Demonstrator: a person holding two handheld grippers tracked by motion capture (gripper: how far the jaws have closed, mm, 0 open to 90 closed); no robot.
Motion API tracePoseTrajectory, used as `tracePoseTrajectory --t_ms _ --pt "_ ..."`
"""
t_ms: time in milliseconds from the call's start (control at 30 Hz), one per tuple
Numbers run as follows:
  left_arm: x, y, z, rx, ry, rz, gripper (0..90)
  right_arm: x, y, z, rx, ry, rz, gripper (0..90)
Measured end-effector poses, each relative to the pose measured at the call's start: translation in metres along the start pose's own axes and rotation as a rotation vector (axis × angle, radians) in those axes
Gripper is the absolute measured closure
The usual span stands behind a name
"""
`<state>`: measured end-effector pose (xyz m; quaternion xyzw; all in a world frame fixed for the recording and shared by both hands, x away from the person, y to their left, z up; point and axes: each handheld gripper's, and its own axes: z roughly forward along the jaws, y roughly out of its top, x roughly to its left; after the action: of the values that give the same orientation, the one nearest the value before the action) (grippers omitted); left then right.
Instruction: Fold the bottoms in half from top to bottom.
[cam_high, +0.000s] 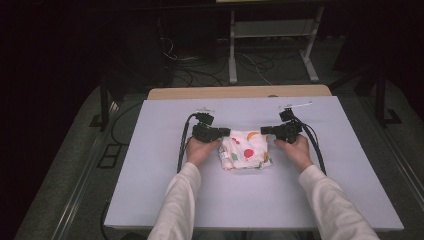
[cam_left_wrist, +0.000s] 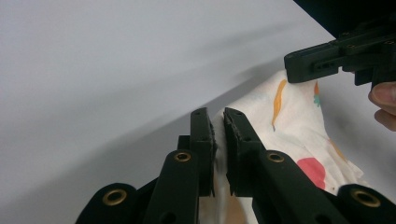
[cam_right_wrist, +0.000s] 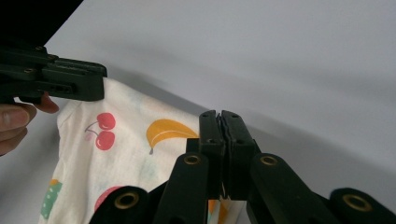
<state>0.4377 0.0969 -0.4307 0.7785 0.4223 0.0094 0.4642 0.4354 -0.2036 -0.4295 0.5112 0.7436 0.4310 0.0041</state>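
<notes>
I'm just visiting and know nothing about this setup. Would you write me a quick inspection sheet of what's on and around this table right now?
Surface: pale table, bare around the work.
Job's things: white cloth with fruit print, folded or bunched mid-table, its far edge lifted at both upper corners.
Clutter: nothing seen on the table.
Grippers: left gripper shut on the cloth's left upper corner; right gripper shut on its right upper corner. In each gripper view fabric sits pinched between the jaws.
Cables: a black cable trails from the left gripper, another from the right; loose wires on the floor beyond.
Surroundings: dark room, white frame legs behind the table.
</notes>
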Motion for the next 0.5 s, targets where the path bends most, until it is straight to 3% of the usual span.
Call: tracePoseTrajectory --t_ms 167,367,500 --pt "0.0062 -0.0029 0.0049 -0.003 0.009 -0.017 81.4 -0.0001 0.002 0.0062 -0.003 -0.016 -0.013 86.4" --pt "0.0105 -0.0012 0.0069 -0.035 0.024 -0.004 81.3 -0.0073 0.002 0.0092 -0.034 0.018 0.05 86.4" --pt "0.0118 0.0004 0.0074 -0.054 0.033 -0.007 81.3 -0.0063 0.0032 0.0099 -0.054 0.009 0.044 86.4"
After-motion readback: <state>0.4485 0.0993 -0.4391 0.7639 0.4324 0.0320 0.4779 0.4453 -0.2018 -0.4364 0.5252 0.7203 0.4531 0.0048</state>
